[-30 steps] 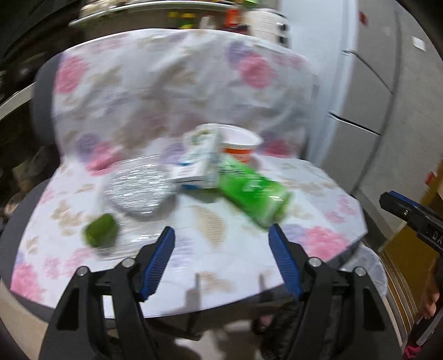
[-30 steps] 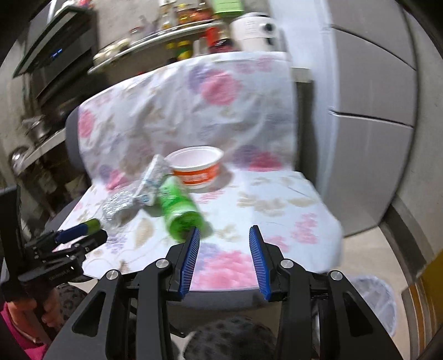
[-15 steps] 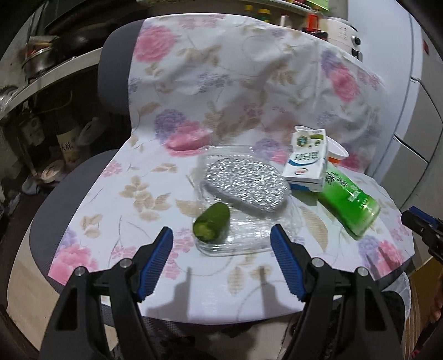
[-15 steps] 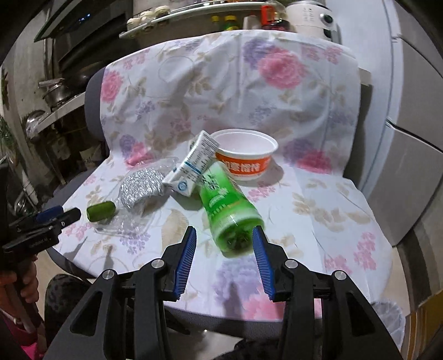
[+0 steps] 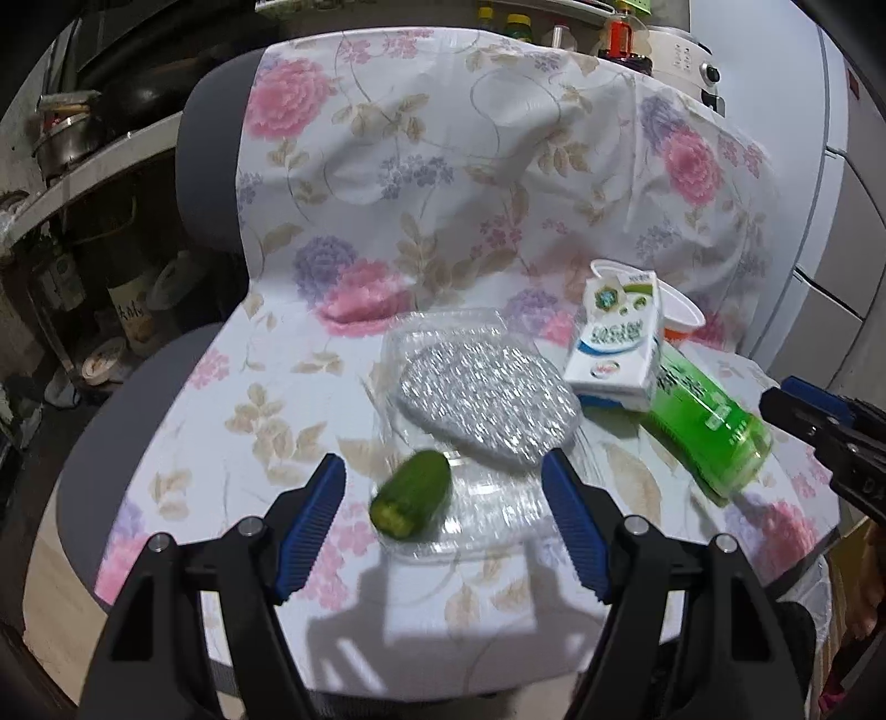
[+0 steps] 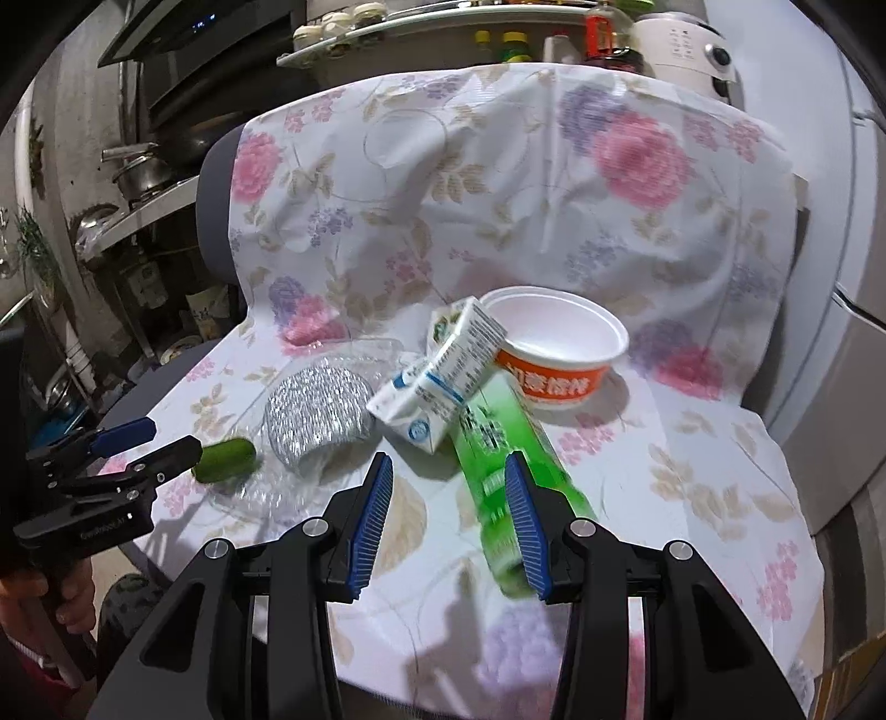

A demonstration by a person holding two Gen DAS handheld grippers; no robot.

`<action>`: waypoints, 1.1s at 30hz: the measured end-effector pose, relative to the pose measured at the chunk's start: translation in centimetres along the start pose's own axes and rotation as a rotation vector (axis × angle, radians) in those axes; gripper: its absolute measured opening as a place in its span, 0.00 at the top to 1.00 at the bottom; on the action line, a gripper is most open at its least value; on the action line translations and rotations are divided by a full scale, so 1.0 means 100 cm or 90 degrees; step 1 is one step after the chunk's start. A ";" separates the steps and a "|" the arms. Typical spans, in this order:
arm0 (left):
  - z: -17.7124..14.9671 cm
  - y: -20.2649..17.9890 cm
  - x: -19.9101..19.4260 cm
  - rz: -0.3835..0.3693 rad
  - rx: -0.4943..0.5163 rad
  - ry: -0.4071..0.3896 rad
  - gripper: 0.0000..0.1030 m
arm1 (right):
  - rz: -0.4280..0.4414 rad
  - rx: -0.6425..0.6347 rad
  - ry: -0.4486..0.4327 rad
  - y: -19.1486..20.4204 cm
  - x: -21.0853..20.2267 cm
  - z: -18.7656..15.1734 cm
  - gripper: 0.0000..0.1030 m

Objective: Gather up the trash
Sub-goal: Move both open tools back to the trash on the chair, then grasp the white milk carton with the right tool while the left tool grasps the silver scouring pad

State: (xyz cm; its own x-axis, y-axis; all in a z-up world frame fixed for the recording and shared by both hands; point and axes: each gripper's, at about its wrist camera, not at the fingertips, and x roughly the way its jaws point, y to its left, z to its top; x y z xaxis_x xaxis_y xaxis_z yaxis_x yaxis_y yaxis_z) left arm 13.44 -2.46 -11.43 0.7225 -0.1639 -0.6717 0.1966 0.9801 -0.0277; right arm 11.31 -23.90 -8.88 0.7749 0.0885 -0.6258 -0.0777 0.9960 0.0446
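Note:
Trash lies on a chair seat under a floral cloth (image 5: 443, 177). A cucumber piece (image 5: 411, 494) lies at the edge of a clear plastic tray (image 5: 487, 515) that holds a silver foil wad (image 5: 487, 404). A white milk carton (image 5: 617, 338) leans on a green bottle (image 5: 703, 426) lying on its side, with a white and orange bowl (image 6: 559, 354) behind. My left gripper (image 5: 443, 482) is open just in front of the cucumber. My right gripper (image 6: 447, 482) is open, its right finger over the green bottle (image 6: 504, 476).
Shelves with pots and jars (image 5: 72, 138) stand to the left of the chair. Grey cabinet doors (image 6: 853, 343) stand to the right. Bottles and a white appliance (image 6: 681, 44) sit behind the chair back. Cloth (image 6: 720, 498) hangs over the seat's front edge.
Both grippers have moved closer to the seat. The left now frames the cucumber piece and tray. The right has come up to the green bottle. Both stayed open.

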 end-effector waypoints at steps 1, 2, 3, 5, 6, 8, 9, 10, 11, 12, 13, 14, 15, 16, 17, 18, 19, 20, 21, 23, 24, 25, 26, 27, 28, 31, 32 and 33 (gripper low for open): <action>0.002 0.001 0.001 0.003 0.000 -0.001 0.30 | 0.000 0.000 0.003 0.000 0.006 0.004 0.57; 0.005 0.003 0.004 0.006 -0.003 -0.001 0.30 | 0.002 0.001 0.006 0.000 0.012 0.007 0.56; 0.007 0.005 0.006 0.009 -0.005 0.000 0.30 | 0.004 0.005 0.009 0.000 0.020 0.011 0.52; 0.009 0.009 0.012 0.015 -0.010 0.003 0.30 | 0.002 0.013 0.015 -0.002 0.034 0.016 0.48; 0.010 0.011 0.015 0.019 -0.012 0.006 0.30 | 0.002 0.022 0.018 -0.003 0.043 0.021 0.47; 0.012 0.015 0.021 0.019 -0.015 0.009 0.30 | -0.001 0.039 0.026 -0.006 0.058 0.028 0.46; 0.013 0.015 0.024 0.019 -0.016 0.011 0.30 | -0.004 0.048 0.030 -0.007 0.066 0.032 0.46; 0.013 0.016 0.027 0.019 -0.016 0.013 0.30 | -0.007 0.053 0.033 -0.008 0.071 0.035 0.46; 0.014 0.016 0.029 0.018 -0.016 0.013 0.30 | -0.012 0.056 0.035 -0.008 0.080 0.039 0.45; 0.015 0.016 0.032 0.017 -0.016 0.014 0.30 | -0.020 0.056 0.038 -0.008 0.086 0.043 0.41; 0.015 0.016 0.034 0.017 -0.015 0.015 0.30 | -0.033 0.055 0.043 -0.008 0.095 0.047 0.37; 0.016 0.016 0.037 0.017 -0.014 0.015 0.30 | -0.038 0.059 0.047 -0.007 0.102 0.049 0.36; 0.017 0.015 0.038 0.017 -0.014 0.016 0.30 | -0.039 0.063 0.050 -0.008 0.106 0.051 0.35; 0.017 0.016 0.040 0.015 -0.014 0.016 0.30 | -0.041 0.068 0.053 -0.009 0.111 0.053 0.35; 0.018 0.016 0.042 0.013 -0.014 0.017 0.30 | -0.044 0.073 0.057 -0.010 0.116 0.054 0.34; 0.019 0.015 0.043 0.012 -0.014 0.017 0.30 | -0.045 0.075 0.059 -0.010 0.119 0.055 0.34; 0.019 0.015 0.044 0.011 -0.013 0.017 0.30 | -0.048 0.073 0.063 -0.009 0.122 0.056 0.34; 0.019 0.015 0.045 0.009 -0.014 0.017 0.30 | -0.057 0.070 0.075 -0.009 0.128 0.056 0.34; 0.019 0.015 0.047 0.008 -0.014 0.018 0.30 | -0.059 0.069 0.082 -0.009 0.131 0.056 0.34; 0.019 0.013 0.048 0.007 -0.013 0.020 0.30 | -0.063 0.068 0.085 -0.008 0.135 0.055 0.34; 0.019 0.012 0.047 0.007 -0.011 0.021 0.30 | -0.063 0.065 0.083 -0.008 0.135 0.055 0.35; 0.018 0.012 0.046 0.006 -0.008 0.021 0.30 | -0.056 0.065 0.080 -0.007 0.133 0.055 0.38; 0.019 0.011 0.046 0.006 -0.007 0.020 0.30 | -0.045 0.065 0.073 -0.007 0.128 0.055 0.42; 0.018 0.011 0.045 0.007 -0.005 0.019 0.30 | -0.041 0.064 0.069 -0.005 0.124 0.055 0.52; 0.018 0.010 0.043 0.008 -0.005 0.018 0.30 | -0.037 0.062 0.066 -0.004 0.119 0.055 0.56; 0.018 0.010 0.038 0.009 -0.005 0.017 0.30 | -0.019 0.052 0.039 0.000 0.096 0.056 0.62; 0.018 0.008 0.035 0.010 -0.004 0.016 0.30 | -0.015 0.050 0.029 0.000 0.089 0.056 0.63; 0.018 0.008 0.034 0.008 -0.004 0.015 0.30 | -0.013 0.047 0.017 0.001 0.081 0.055 0.64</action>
State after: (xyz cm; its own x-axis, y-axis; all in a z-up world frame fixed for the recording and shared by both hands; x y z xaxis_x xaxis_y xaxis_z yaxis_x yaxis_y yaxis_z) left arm 17.21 -2.44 -12.39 0.7086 -0.1487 -0.6897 0.1838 0.9827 -0.0231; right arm 21.02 -23.02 -9.61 0.7583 0.0693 -0.6482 -0.0151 0.9959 0.0888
